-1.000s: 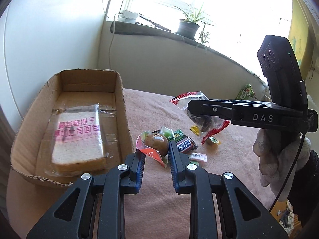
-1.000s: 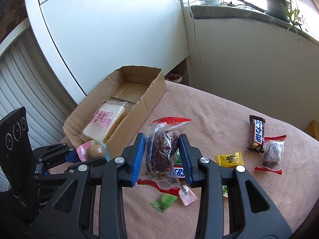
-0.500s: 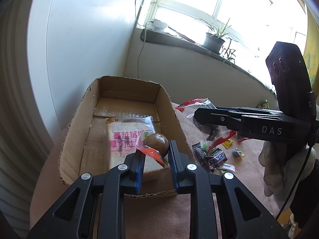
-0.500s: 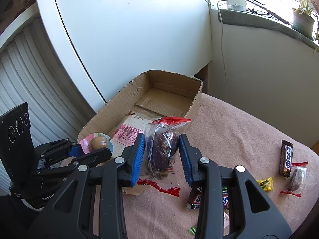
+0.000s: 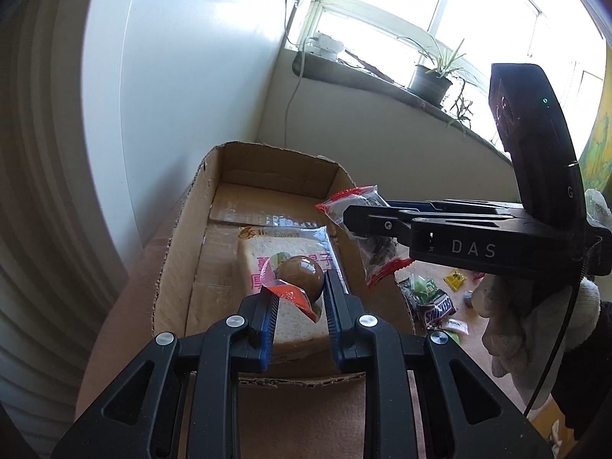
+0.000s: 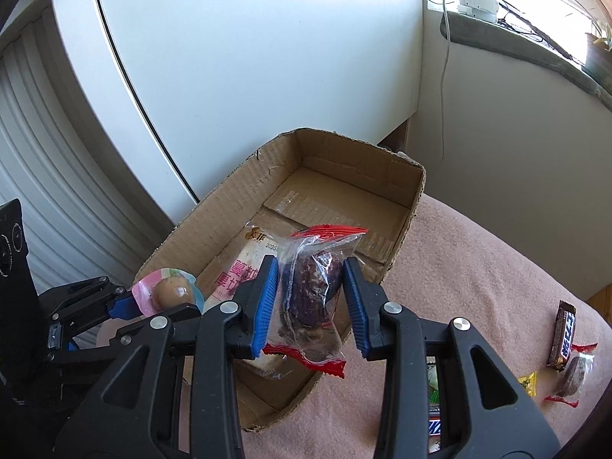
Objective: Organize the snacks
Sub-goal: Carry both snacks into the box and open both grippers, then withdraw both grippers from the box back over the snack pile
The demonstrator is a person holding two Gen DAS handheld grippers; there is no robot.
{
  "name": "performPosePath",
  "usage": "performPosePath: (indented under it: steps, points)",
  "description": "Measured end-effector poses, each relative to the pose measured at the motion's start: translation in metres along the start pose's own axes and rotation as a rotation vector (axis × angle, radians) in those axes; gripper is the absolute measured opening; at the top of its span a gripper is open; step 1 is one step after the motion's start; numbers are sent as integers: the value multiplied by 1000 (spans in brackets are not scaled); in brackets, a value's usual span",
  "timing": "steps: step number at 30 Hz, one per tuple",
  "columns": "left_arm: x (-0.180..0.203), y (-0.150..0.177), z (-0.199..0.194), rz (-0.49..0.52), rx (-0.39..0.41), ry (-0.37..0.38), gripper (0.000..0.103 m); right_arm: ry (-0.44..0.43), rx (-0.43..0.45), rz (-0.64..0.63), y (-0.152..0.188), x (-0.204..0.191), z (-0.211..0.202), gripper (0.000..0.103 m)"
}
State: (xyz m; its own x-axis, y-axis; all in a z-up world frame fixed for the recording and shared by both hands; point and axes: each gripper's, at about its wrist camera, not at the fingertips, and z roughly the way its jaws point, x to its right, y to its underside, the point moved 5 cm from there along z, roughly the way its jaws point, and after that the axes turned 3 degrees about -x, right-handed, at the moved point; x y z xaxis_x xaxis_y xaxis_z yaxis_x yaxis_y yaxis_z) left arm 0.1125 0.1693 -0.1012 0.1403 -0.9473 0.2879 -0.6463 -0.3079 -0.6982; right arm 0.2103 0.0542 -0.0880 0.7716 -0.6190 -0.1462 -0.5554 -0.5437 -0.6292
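Both grippers had travelled from above the scattered sweets on the pink cloth [image 6: 478,267] to above the cardboard box [image 6: 417,191]. The left gripper [image 5: 297,294] stayed narrowly closed on a packaged brown egg [image 5: 300,273], held over the wrapped bread slice [image 5: 260,256] lying in the box. The right gripper [image 6: 310,298], slightly wider, gripped a clear red-edged packet of dark dried fruit [image 6: 310,290] above the box's near right wall. A chocolate bar [image 6: 564,334] and small candies remained on the cloth.
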Motion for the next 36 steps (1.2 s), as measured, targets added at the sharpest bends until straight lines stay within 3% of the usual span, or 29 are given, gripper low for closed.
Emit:
performPosePath:
  steps: [3,5,7,8,13,21,28,36]
  points:
    - [-1,-1,-2,6,-3,-17,31,11,-9,-11,-4,-2,3,37]
    - [-3,-3,-6,-4,6,-30,58,22,-11,-11,-7,-3,4,47]
    - [-2,-3,-12,-6,18,-34,57,41,-2,-4,-10,-1,4,66]
    - [-2,-2,-16,-7,24,-36,58,42,5,4,-12,0,3,70]
    - [-2,2,-45,-15,71,-46,57,8,-2,46,-14,5,-1,70]
    - [-4,5,-89,-35,131,-87,57,-4,45,7,-14,-10,-26,70]
    - [3,15,-107,-35,133,-78,57,-34,66,-26,-10,-32,-38,70]
    - [7,28,-109,-36,106,-48,57,-3,78,-56,-7,-45,-50,70]
